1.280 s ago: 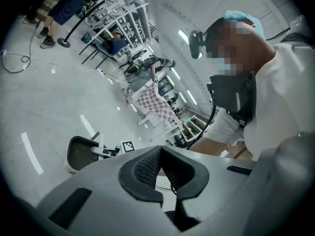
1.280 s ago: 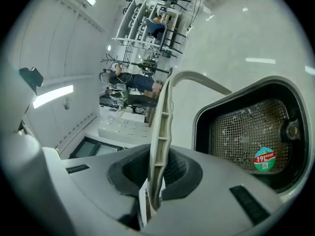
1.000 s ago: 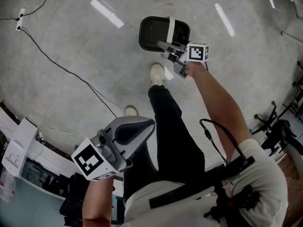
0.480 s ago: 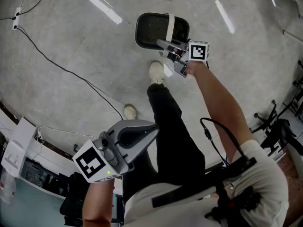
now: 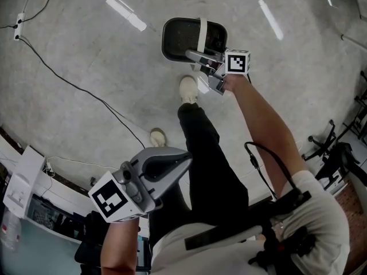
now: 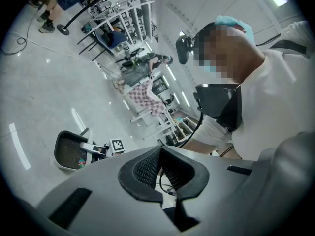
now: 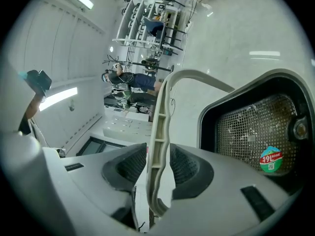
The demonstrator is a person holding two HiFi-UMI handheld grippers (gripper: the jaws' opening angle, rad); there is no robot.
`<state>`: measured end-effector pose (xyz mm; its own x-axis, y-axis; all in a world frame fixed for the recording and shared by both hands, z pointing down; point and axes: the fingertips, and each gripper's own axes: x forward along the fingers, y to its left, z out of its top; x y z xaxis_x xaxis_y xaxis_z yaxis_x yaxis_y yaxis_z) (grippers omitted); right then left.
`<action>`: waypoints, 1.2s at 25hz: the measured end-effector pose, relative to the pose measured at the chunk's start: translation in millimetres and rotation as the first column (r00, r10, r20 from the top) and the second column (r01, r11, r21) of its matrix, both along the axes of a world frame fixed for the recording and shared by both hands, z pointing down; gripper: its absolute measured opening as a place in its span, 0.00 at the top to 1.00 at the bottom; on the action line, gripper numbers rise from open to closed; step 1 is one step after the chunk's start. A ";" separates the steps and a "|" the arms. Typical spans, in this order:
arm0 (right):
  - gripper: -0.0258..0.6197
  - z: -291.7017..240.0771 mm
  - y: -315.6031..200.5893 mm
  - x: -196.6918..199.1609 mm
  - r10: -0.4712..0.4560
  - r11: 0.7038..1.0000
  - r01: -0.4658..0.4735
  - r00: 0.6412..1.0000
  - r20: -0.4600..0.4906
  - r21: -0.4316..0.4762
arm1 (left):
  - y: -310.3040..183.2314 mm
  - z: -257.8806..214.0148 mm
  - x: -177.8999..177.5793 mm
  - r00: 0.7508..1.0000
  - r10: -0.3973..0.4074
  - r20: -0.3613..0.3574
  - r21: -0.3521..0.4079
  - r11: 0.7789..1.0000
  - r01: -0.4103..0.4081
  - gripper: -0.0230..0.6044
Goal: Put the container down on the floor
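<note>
The container [image 5: 180,39] is a dark bin with a white handle [image 5: 203,30]; it stands on the grey floor in front of the person's shoe. My right gripper [image 5: 192,54] reaches over its near rim. In the right gripper view the handle [image 7: 158,146] runs upright between the pads, with thin gaps on both sides. The jaws are opening, and the bin's mesh inside [image 7: 246,132] shows at the right. My left gripper [image 5: 186,153] hangs by the person's thigh, shut and holding nothing; its pads [image 6: 147,168] meet.
The person's two white shoes [image 5: 188,89] [image 5: 157,136] stand close behind the bin. A black cable [image 5: 74,85] crosses the floor at the left. A white box [image 5: 20,179] lies at the left edge, and chair bases [image 5: 335,153] are at the right.
The bin and my right gripper have shifted slightly up and left in the head view. The left gripper has barely moved.
</note>
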<state>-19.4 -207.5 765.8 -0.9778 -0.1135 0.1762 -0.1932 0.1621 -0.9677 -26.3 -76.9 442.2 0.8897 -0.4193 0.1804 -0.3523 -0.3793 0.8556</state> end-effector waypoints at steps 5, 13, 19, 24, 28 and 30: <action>0.67 4.7 0.4 7.1 -0.006 1.000 0.006 1.000 -0.013 -0.010 | -1.3 2.0 -2.0 1.000 0.006 0.002 0.013 1.000 -0.006 0.95; 0.60 -11.6 19.4 45.9 0.061 0.995 -0.065 0.997 -0.055 -0.079 | 7.7 -11.7 -8.3 0.999 0.048 0.024 0.052 0.997 -0.049 0.95; 0.60 -22.6 54.8 108.5 0.109 0.989 -0.132 0.958 -0.264 -0.072 | 18.6 -28.6 -7.6 0.995 0.094 0.036 0.108 0.989 -0.097 0.95; 0.87 -83.9 111.2 119.8 0.094 0.995 -0.097 0.955 -0.281 0.004 | 47.1 -55.8 -1.5 0.989 0.146 0.034 0.158 0.976 -0.150 0.95; 0.93 -132.3 142.4 107.1 0.100 0.991 -0.067 0.942 -0.321 0.113 | 70.2 -65.7 -6.1 0.981 0.186 0.061 0.186 0.963 -0.194 0.95; 0.93 -151.1 151.2 88.9 0.064 0.984 -0.001 0.937 -0.345 0.180 | 75.4 -62.6 -13.2 0.978 0.194 0.074 0.192 0.960 -0.205 0.95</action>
<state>69.5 -56.3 614.7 -0.8540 -0.2036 0.4789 -0.5202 0.3101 -0.7958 -39.6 -1.5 379.6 0.9501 -0.2667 0.1620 -0.2961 -0.6063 0.7381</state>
